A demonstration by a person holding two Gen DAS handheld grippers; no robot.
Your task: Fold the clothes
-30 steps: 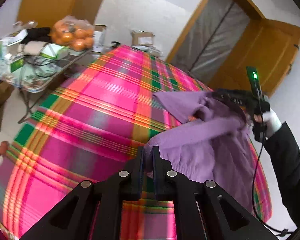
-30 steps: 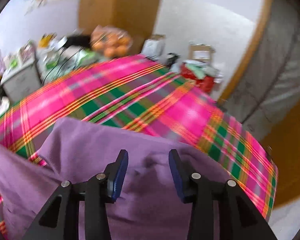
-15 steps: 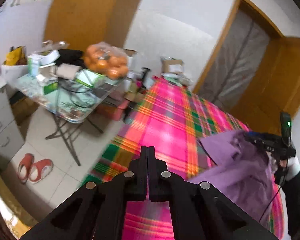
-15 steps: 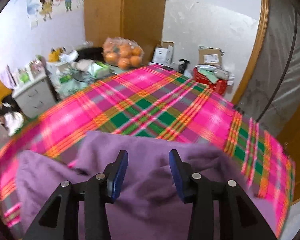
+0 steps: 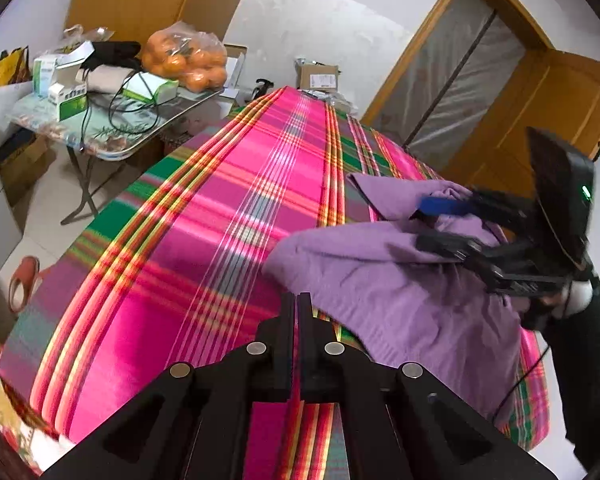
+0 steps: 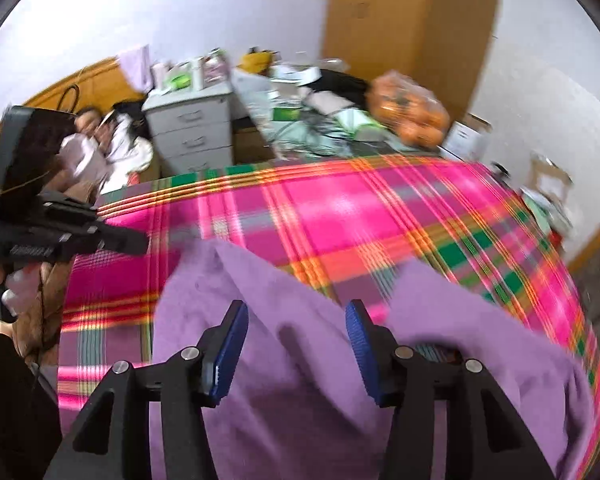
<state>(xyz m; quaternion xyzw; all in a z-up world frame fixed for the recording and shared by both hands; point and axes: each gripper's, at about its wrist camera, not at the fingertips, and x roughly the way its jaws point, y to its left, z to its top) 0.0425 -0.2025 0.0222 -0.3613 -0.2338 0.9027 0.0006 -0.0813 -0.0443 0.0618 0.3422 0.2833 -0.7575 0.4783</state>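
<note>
Left wrist view shows the left gripper (image 5: 297, 308) pressed together on nothing while the right gripper (image 6: 296, 326) hovers wide over the rumpled purple garment (image 5: 400, 300) near the bed's (image 5: 204, 216) right edge, probably to regrip.

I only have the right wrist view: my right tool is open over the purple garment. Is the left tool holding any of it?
Observer: No. The left tool is shut with nothing between its fingers; the edge of the purple garment lies just beyond its tips.
Operator: Does my right tool have cloth to close on?
Observer: Yes. From the left wrist view, the right tool is open with a raised bunch of cloth between its fingers.
</note>
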